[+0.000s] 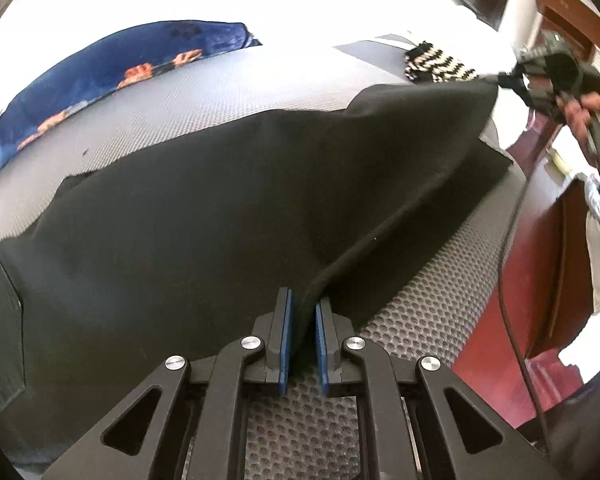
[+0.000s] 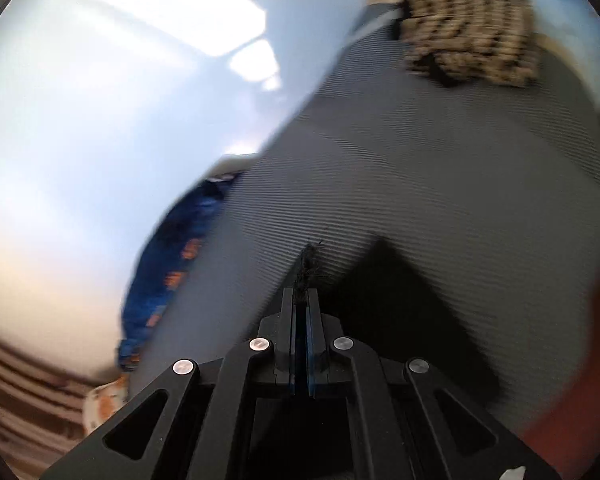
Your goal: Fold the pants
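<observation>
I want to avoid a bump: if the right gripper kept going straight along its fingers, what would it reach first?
Probably the grey mat; the right gripper, shut on the black pants, points down at bare mat. Depth is unclear in the blur.

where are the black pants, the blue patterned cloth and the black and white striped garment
black pants (image 1: 204,216), left wrist view, middle of the spread fabric
blue patterned cloth (image 1: 100,76), left wrist view, its middle, on the mat's far side
black and white striped garment (image 1: 440,66), left wrist view, centre of the bundle
</observation>
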Tool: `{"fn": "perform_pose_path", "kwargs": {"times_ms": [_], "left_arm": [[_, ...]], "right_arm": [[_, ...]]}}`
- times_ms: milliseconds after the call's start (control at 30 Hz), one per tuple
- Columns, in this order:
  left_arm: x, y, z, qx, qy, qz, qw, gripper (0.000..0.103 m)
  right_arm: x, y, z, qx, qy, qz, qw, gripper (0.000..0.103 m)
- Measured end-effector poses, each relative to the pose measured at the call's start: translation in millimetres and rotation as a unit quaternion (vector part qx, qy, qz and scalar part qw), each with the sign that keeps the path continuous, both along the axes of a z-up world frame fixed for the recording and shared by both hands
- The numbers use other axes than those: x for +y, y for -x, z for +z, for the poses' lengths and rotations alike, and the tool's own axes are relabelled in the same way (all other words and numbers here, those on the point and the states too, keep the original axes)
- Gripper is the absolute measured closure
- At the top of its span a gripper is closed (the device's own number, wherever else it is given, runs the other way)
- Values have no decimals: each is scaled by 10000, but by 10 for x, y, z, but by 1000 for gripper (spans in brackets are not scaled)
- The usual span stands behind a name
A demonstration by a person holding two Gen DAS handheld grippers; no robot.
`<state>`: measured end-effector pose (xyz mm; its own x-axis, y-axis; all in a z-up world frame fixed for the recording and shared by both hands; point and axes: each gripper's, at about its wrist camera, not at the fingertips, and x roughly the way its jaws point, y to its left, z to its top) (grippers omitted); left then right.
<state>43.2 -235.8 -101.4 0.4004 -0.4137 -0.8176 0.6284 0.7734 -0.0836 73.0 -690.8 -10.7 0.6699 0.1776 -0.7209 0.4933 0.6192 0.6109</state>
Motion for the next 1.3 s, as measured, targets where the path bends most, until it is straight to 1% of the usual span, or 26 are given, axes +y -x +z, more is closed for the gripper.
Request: {"fn": "perform_pose_path", "kwargs": {"times_ms": [100,133,233,267,333,433,500,533,567,600,633,667,733,767,800,833,900,967,1033,1100,1133,1233,1300], "left_arm": [[-58,38,-25,-91,-213,-226,9995,92],[-72,40,-40,-91,-280,-284,9992,92],[-111,58,-55,-167,-424,-482,9978,92],[-115,61,-52,-170,-442,-513,9976,92],[-118,73,-34,-177,-459,-555,9972,92],[-112,98,-51,-201,-490,-595,9968,92],[-105,103,-76,-211,-477,-578,9970,91],[-103,91,-76,-191,-457,-528,9974,90],[-99,71,-70,-126,-422,-474,9979,90],[-89,54,-63,-56,-379,-441,9983,89],[-77,33,-54,0,-354,-405,9986,83],[-55,10,-41,38,-342,-343,9988,80],[-2,-16,6,134,-215,-299,9992,77],[35,-28,42,174,-122,-259,9994,76],[82,-40,84,179,-27,-196,9996,70],[121,-48,117,160,61,-140,9998,62],[245,-84,204,43,243,105,9996,56],[385,-158,276,32,406,427,9983,54],[525,-248,316,122,547,678,9961,54],[693,-351,350,16,500,1105,9926,53],[756,-393,351,5,466,1233,9913,52],[1010,-538,336,64,429,1779,9831,52],[1186,-629,321,133,458,2103,9765,52]], "right_arm": [[-44,383,-283,475,39,-332,9983,99],[-60,479,-413,701,43,-412,9967,99],[-113,639,-722,1103,-40,-547,9924,99],[-108,652,-775,1158,-5,-535,9918,100],[-101,669,-787,1133,82,-556,9920,100],[-55,665,-723,1106,264,-565,9919,101],[-60,677,-785,1200,246,-552,9909,100],[-60,664,-826,1262,280,-495,9904,102],[-67,664,-823,1232,296,-506,9907,101],[-58,638,-814,1259,317,-450,9905,100],[-45,595,-794,1306,333,-328,9903,95],[-49,585,-762,1319,340,-304,9902,90],[-47,550,-649,1338,466,-325,9894,83],[-60,531,-586,1323,577,-277,9891,83],[-80,478,-495,1253,726,-198,9893,83],[-92,417,-437,1184,794,-104,9897,83],[-133,236,-351,986,772,183,9920,83],[-167,-54,-309,769,683,568,9931,83],[-171,-369,-346,765,612,857,9915,83],[-177,-649,-421,872,619,1135,9878,83],[-188,-797,-476,963,635,1240,9856,83],[-202,-1122,-607,1170,751,1408,9802,83],[-217,-1252,-673,1232,737,1481,9785,83]]}}
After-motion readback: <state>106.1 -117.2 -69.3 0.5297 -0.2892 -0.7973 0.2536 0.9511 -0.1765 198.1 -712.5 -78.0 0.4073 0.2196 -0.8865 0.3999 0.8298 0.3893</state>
